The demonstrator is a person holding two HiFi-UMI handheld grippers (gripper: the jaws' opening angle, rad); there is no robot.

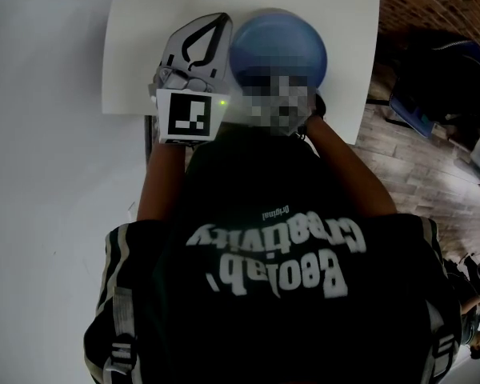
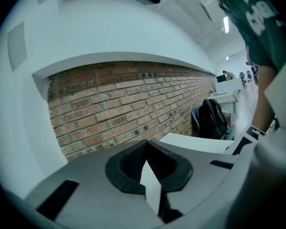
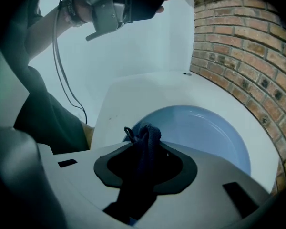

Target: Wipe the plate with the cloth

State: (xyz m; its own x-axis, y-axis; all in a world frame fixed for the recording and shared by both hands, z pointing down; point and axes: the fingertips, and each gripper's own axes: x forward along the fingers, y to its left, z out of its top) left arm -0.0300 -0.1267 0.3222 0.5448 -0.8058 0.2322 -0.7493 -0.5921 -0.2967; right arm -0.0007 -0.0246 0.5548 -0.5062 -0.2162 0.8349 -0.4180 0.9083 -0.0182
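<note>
A round light-blue plate (image 1: pixel 282 45) lies on the white table (image 1: pixel 340 14), towards the table's right side and close to the person. In the head view the person's dark printed T-shirt (image 1: pixel 280 294) fills the lower frame and hides the plate's near edge and most of the right gripper. The right gripper view shows the right gripper (image 3: pixel 145 151) with its fingers clenched on a bunched dark-blue cloth (image 3: pixel 145 136). The cloth's knotted top pokes up just over the plate's near rim (image 3: pixel 207 132), and it cannot be told whether cloth and plate touch. A red-brown brick wall (image 3: pixel 238 46) curves round the table's far right edge (image 3: pixel 148 87). A thin dark cable (image 3: pixel 62 80) hangs down past the person's arm at the left. The left gripper (image 1: pixel 213 29) sits just beside the plate's left rim in the head view, with its black-and-white marker cube (image 1: pixel 190 117) facing the camera. In its own view the left gripper (image 2: pixel 147 165) has its fingers pressed together on nothing, and it points up and away at the same brick wall (image 2: pixel 124 104). A corner of the table (image 2: pixel 195 143) shows beyond the fingers, with a black backpack (image 2: pixel 213 120) against the wall behind it. A wooden plank floor (image 1: pixel 416 174) lies to the right of the table.
</note>
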